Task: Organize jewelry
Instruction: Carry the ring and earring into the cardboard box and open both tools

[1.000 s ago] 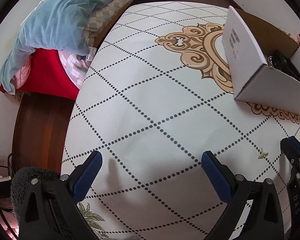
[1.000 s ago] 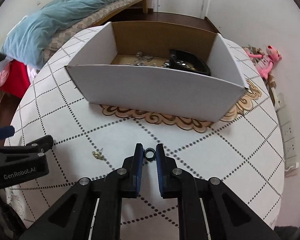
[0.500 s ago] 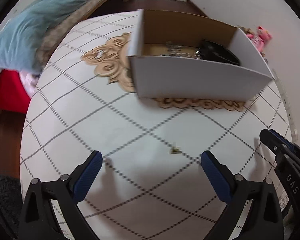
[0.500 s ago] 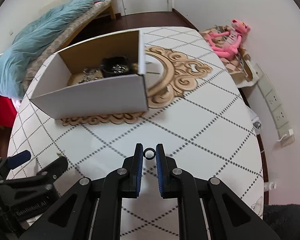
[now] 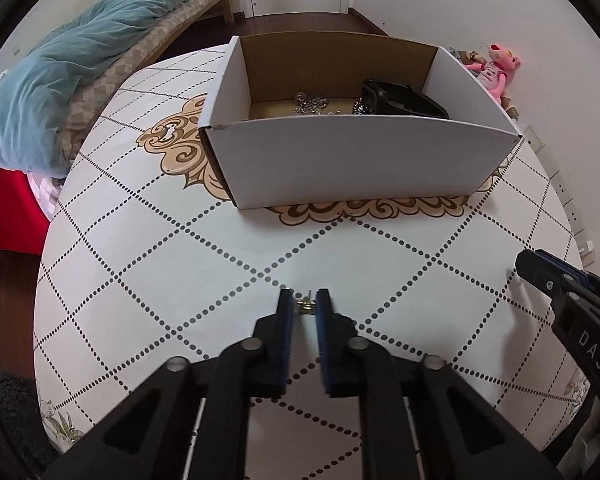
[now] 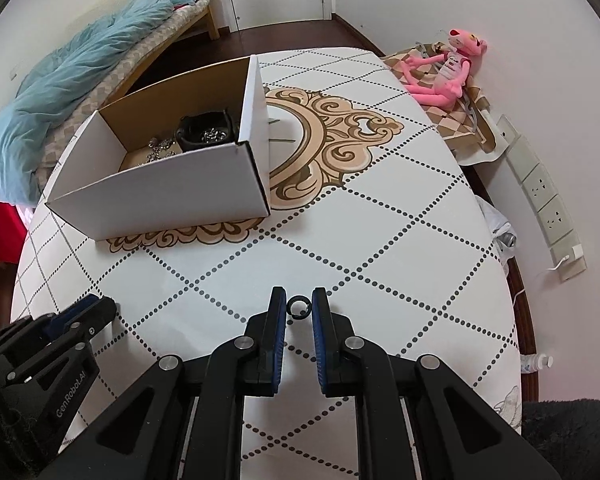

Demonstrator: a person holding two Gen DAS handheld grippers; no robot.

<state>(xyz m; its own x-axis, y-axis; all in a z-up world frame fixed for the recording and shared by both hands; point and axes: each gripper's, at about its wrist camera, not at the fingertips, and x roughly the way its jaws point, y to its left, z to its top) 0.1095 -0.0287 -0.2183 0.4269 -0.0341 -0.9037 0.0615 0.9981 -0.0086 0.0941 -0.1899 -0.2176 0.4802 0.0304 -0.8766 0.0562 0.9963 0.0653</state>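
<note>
My left gripper [image 5: 305, 307] is shut on a small gold earring [image 5: 305, 305] just above the tablecloth. My right gripper [image 6: 299, 307] is shut on a small black ring [image 6: 299, 307], held above the table's near right part. A white cardboard box [image 5: 356, 164] stands at the table's middle, open at the top. Inside it lie silver jewelry pieces [image 5: 313, 103] and a black case [image 5: 404, 98]. The box also shows in the right wrist view [image 6: 172, 192], to the left. The right gripper's tip shows at the right edge of the left wrist view [image 5: 540, 270].
The round table [image 5: 148, 240] has a white cloth with dotted diamonds and a gold ornament. A bed with a blue duvet [image 5: 72, 76] stands at the left. A pink plush toy [image 6: 444, 68] and wall sockets [image 6: 544, 196] are at the right.
My left gripper has swung right towards the box and shut on the gold earring that lay on the cloth. My right gripper has turned right, still holding the black ring.
</note>
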